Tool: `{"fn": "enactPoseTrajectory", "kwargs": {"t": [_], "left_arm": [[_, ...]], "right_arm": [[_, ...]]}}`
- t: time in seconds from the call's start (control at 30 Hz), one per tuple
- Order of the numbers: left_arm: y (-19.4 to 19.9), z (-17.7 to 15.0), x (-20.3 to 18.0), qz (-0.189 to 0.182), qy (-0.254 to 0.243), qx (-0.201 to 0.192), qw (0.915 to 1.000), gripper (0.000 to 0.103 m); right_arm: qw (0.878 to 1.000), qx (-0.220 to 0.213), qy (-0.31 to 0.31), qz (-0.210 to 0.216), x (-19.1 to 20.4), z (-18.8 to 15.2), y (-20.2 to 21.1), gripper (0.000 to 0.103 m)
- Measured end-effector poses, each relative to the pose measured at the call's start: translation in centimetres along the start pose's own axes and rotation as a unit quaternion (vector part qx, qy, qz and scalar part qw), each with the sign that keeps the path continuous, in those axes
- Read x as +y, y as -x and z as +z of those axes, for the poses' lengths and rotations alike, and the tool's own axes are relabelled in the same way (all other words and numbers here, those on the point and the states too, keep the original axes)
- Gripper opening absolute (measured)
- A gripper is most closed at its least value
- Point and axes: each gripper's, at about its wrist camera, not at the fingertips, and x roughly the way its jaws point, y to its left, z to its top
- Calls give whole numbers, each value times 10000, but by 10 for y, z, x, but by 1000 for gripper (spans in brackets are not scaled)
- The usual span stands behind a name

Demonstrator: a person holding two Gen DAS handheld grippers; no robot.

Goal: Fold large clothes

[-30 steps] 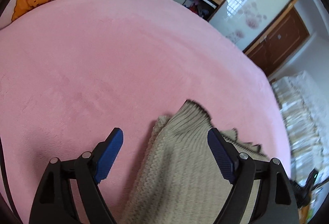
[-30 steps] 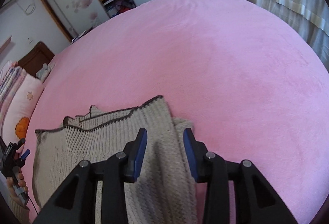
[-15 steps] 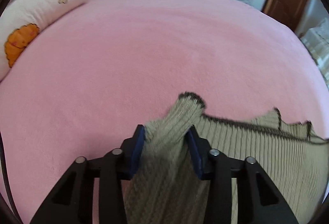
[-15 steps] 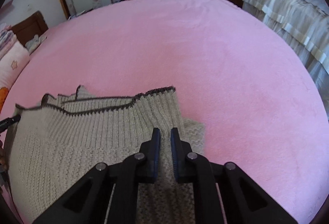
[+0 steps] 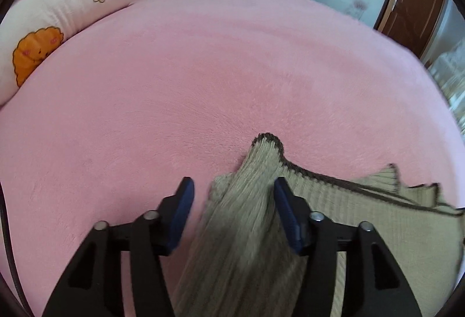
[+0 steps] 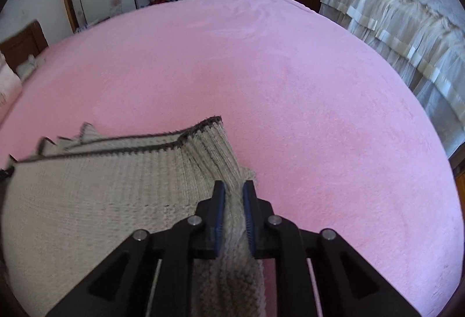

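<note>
The beige knitted sweater point(image 6: 96, 195) is lying on the pink bedspread point(image 6: 290, 84), near the person's side of the bed, and its dark-trimmed hem is running across from one gripper to the other. The right gripper point(image 6: 234, 200) is pinching the right corner of this hem, with the ribbed cloth bunched between its blue pads, although the jaws are starting to open. The left gripper point(image 5: 232, 200) is spreading its jaws around the left corner; the cloth is standing between the pads, apparently loose. Both corners are lying just ahead of the fingers, so each hand is equally near its own end. The pillow point(image 5: 58, 14) is resting well apart, far left.
</note>
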Motion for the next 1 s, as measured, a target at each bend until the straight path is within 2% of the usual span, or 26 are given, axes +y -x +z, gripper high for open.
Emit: {"fn": "enactPoseTrajectory", "kwargs": {"t": [0.03, 0.1, 0.23, 0.33, 0.5, 0.53, 0.6, 0.63, 0.7, 0.8, 0.93, 1.0], "left_arm": [[9, -3, 3, -93, -17, -41, 9999, 56], [39, -19, 11, -246, -184, -93, 9995, 56], [85, -67, 32, -321, -435, -80, 9985, 56], [101, -103, 62, -488, -95, 56, 9987, 56], [102, -144, 93, -634, 323, 161, 9973, 56], [101, -147, 95, -652, 318, 183, 9972, 56], [97, -155, 93, -644, 162, 215, 9976, 35], [96, -157, 88, -523, -39, 233, 9983, 34], [94, -162, 81, -314, -302, 193, 9989, 31], [88, -166, 77, -185, -489, 255, 9983, 31], [84, -165, 85, -321, -424, 275, 9982, 32], [85, -164, 91, -438, -344, 311, 9980, 38]], "right_arm": [[9999, -32, -101, 133, -5, -3, 8, 40], [9991, -155, -234, 308, -16, -11, 35, 46], [9988, 28, -94, 471, -33, -43, 69, 47], [9980, 292, 20, 554, -33, -76, 78, 47], [9963, 627, 63, 579, -30, -111, 72, 46], [9961, 674, 84, 568, -30, -116, 69, 39], [9965, 669, 197, 457, -25, -123, 66, 18], [9971, 616, 165, 420, -27, -123, 67, 13], [9978, 536, -129, 369, -34, -127, 75, 11], [9972, 657, -207, 283, -42, -135, 72, 11], [9967, 719, -272, 242, -42, -138, 64, 11], [9968, 715, -273, 237, -41, -137, 64, 12]]}}
